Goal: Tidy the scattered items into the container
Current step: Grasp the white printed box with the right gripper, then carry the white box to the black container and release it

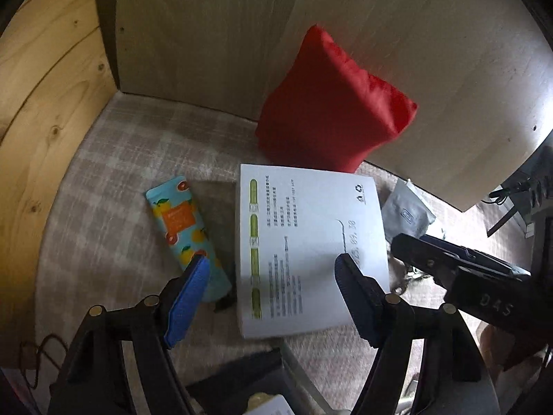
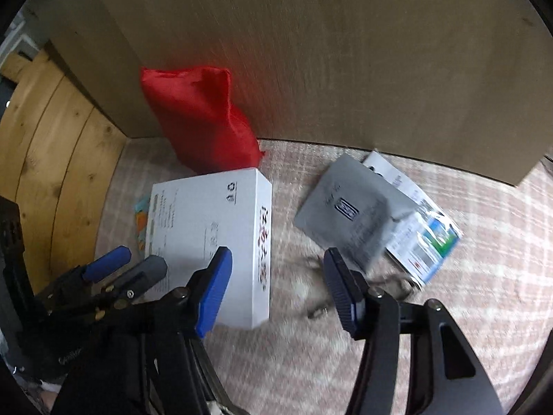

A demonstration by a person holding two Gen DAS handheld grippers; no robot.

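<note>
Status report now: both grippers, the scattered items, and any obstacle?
Left gripper open, right gripper open, both empty. White box, fruit-print tube, grey sachet, red pouch not yet collected. Nothing blocks the box.

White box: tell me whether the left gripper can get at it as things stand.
Probably yes. The left gripper hangs open just above the white box, whose top is bare. The fruit-print tube lies beside its left edge, and the right gripper crowds its right corner.

left wrist: close, steeply down | right wrist: same | shared: white box (image 1: 307, 249) (image 2: 214, 242)
</note>
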